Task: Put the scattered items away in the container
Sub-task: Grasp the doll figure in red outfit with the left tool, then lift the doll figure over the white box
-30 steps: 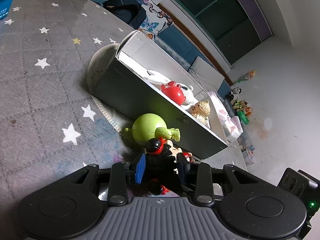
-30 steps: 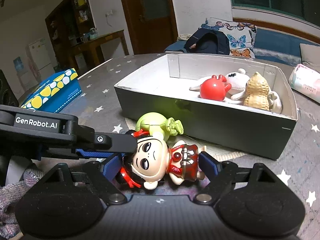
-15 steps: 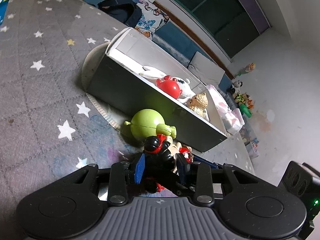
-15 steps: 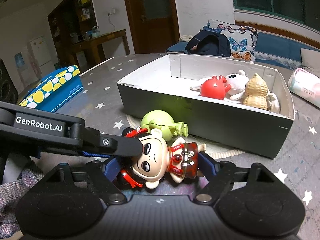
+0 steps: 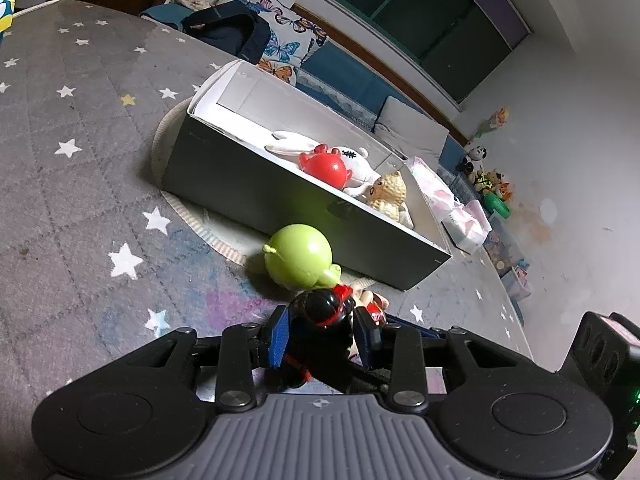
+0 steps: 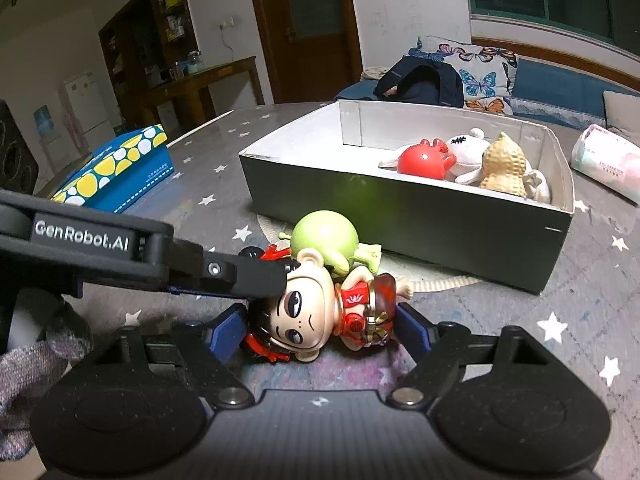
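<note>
A doll [image 6: 308,312] with black hair and a red dress lies on its side on the star-patterned grey cloth [image 6: 500,312], just in front of a round green toy [image 6: 324,236]. My left gripper [image 5: 322,330] is shut on the doll's head [image 5: 324,308], and one of its black fingers [image 6: 248,276] reaches in from the left in the right wrist view. My right gripper [image 6: 322,328] spans the doll lengthwise, pads against its hair and skirt. Behind stands the open grey box [image 6: 400,208], holding a red crab toy [image 6: 424,160], a white plush [image 6: 464,148] and a peanut toy [image 6: 504,168].
A round woven mat [image 6: 272,220] lies under the box. A blue box with yellow dots [image 6: 116,172] sits at the left, a pink tissue pack [image 6: 604,160] at the far right. A dark backpack [image 6: 420,80] and butterfly cushion lie beyond the table.
The right jaws have narrowed a little around the doll. The left gripper has rolled slightly with the doll's head in it, and the doll's face has tilted. The green toy stays put.
</note>
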Tool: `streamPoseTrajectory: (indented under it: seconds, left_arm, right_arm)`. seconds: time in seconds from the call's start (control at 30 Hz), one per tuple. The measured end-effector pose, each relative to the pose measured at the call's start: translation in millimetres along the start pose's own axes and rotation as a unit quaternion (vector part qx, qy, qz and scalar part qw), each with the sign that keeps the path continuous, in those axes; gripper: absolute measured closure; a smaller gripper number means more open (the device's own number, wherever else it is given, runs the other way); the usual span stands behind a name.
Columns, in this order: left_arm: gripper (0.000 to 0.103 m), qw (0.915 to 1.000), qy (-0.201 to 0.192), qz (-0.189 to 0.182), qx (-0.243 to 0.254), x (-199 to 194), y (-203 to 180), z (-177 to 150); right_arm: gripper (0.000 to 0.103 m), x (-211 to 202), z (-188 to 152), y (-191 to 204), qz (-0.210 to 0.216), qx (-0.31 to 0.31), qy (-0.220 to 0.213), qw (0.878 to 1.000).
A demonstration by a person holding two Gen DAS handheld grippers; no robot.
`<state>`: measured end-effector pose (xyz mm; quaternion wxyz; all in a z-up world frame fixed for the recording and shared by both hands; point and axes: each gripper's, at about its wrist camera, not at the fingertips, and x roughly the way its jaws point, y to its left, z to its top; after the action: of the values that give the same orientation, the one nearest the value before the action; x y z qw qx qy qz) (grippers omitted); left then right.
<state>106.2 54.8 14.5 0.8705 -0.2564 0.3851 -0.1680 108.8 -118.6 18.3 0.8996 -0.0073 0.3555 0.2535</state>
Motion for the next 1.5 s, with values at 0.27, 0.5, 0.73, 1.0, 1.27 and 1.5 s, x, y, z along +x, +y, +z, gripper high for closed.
streamPoseTrajectory:
  seconds: [0.27, 0.5, 0.73, 1.0, 1.27, 1.5]
  left_arm:
    - [0.066, 0.9999, 0.002, -0.006, -0.012, 1.3, 2.8, 1.7]
    - [0.066, 1.0, -0.003, 0.0, -0.001, 3.1, 0.1, 0.9]
    - [0.066, 1.0, -0.004, 0.003, 0.008, 2.8, -1.9, -0.3]
    - [0.067, 0.9998, -0.009, -0.001, 0.018, -3.7, -7.3, -2.3]
    - [0.067, 0.9987, -0.035, -0.015, 0.032, -19.5, -23.4, 5.6]
    - [0.067, 0.9969, -0.063, -0.022, 0.042, -28.2, -34.9, 22.8]
  right_arm:
    - [0.022, -1.5, -1.5, -0.3, 0.0, 0.0, 0.0, 1.0]
    - [0.021, -0.6, -2.6, -1.8, 0.001, 0.008, -0.007, 1.0]
    - [0.021, 0.2, -2.5, 0.1, -0.003, 0.009, -0.009, 1.0]
    - [0.021, -9.1, -2.4, 3.5, -0.01, -0.001, -0.016, 1.0]
    - [0.021, -29.7, 12.0, 8.0, -0.018, -0.022, -0.043, 0.999]
    - [0.021, -39.1, 34.3, 9.9, -0.023, -0.043, -0.07, 0.996]
